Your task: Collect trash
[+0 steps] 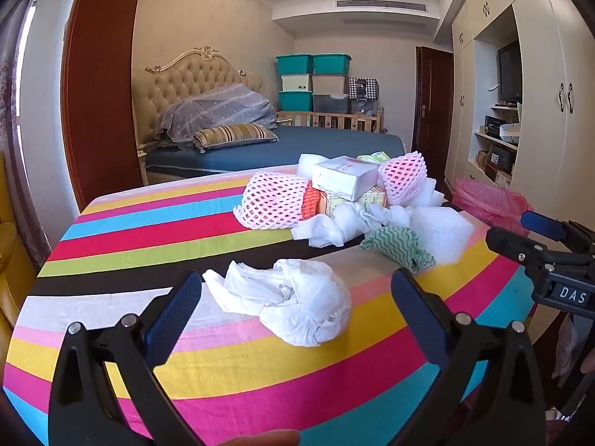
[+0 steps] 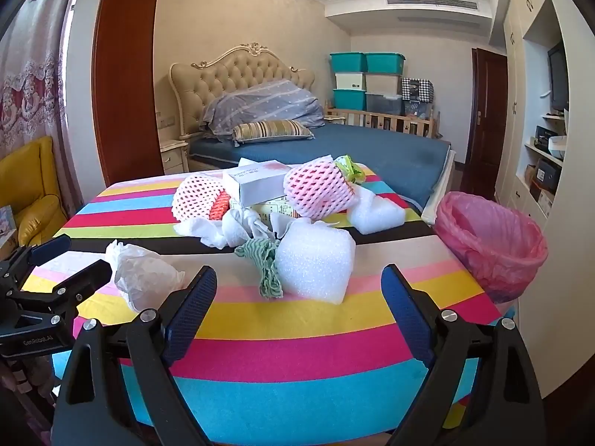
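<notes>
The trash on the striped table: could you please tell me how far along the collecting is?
Nothing looks collected yet: no trash shows in what can be seen of the pink-lined bin. Nothing is in hand; the left gripper is open around the crumpled white bag and the right gripper is open, empty. Left on the table: that bag, foam wrap, green cloth, boxes and pink nets.

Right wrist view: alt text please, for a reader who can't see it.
The open right tool hovers over a striped tablecloth, facing a white foam block and a pile of trash: foam fruit nets, small boxes, crumpled tissue. A pink-lined bin stands at the table's right edge, the left tool reaches in from the left, and a bed lies behind.
</notes>
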The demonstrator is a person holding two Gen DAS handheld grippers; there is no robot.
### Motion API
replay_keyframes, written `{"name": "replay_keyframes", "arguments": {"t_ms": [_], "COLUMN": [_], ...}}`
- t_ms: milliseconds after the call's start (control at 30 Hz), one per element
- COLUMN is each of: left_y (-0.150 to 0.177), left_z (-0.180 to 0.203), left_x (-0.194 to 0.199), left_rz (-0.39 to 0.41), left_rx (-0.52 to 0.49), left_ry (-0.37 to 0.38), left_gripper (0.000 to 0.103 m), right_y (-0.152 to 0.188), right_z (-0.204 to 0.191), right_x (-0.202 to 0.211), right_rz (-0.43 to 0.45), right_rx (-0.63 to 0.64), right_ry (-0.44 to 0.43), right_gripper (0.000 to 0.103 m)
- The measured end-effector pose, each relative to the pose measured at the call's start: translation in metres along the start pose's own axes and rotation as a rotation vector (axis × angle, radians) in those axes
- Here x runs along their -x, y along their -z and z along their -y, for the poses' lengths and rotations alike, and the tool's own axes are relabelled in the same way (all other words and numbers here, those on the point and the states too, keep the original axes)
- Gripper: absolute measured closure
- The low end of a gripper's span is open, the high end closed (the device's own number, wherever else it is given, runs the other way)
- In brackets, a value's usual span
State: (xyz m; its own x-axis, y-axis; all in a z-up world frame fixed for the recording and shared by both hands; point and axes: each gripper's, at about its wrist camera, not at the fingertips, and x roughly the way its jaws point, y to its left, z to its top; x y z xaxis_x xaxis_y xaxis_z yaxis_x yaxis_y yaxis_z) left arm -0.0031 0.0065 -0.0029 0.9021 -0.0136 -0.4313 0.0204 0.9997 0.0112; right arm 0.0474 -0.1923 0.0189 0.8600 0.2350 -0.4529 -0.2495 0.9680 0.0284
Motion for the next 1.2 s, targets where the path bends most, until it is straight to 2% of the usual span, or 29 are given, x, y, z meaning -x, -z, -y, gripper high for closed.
{"name": "replay_keyframes", "arguments": {"t_ms": [1200], "left_y": [0.0037], "left_z": [-0.0059], "left_x": [0.0026], "left_rz": [-0.008], "left_rx": [0.031], "left_ry": [0.004], "left_gripper": [0.004], "right_y": [0.0038], "right_z": [-0.0053], "right_x": [-0.0043], "right_rz": [-0.009], "right_rx": [0.009], "right_ry": [0.002], "right_gripper": [0.018]}}
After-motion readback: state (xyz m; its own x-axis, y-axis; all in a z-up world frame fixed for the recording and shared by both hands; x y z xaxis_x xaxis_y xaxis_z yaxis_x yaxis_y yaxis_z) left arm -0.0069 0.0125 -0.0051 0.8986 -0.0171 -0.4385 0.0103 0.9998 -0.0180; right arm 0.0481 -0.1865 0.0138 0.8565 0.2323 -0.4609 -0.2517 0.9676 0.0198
